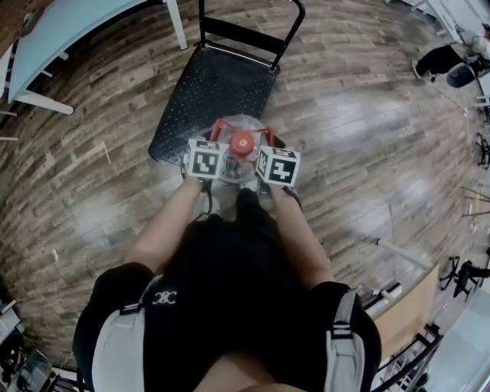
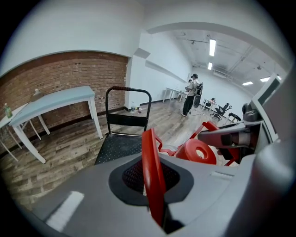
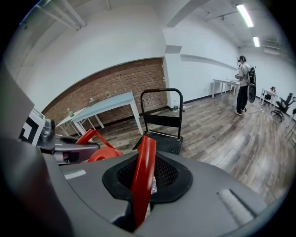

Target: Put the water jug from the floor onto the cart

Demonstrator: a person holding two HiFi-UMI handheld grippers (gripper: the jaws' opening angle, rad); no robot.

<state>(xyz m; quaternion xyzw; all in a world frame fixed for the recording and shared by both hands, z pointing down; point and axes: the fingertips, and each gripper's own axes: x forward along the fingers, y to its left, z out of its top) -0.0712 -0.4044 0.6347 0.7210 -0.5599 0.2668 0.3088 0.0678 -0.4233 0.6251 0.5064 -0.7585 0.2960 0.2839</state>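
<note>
A clear water jug [image 1: 239, 130] with a red cap [image 1: 242, 143] hangs in front of me, over the near edge of the black cart [image 1: 214, 80]. Each gripper grips a strap of its red handle [image 1: 218, 126]. My left gripper [image 1: 208, 161] is shut on a red handle strap [image 2: 150, 157], which stands upright between its jaws. My right gripper [image 1: 276, 165] is shut on another handle strap [image 3: 144, 171]. The cap [image 2: 199, 150] shows to the right in the left gripper view. In the right gripper view the cap [image 3: 102, 155] is at the left. The cart's push bar [image 1: 249, 34] is at its far end.
A light-blue table [image 1: 69, 23] stands at the far left beside a brick wall [image 2: 64, 78]. A person [image 2: 192, 95] stands far off across the wooden floor [image 1: 360, 130], near white tables and office chairs [image 2: 222, 110]. Shoes and a chair base [image 1: 452, 65] lie at the far right.
</note>
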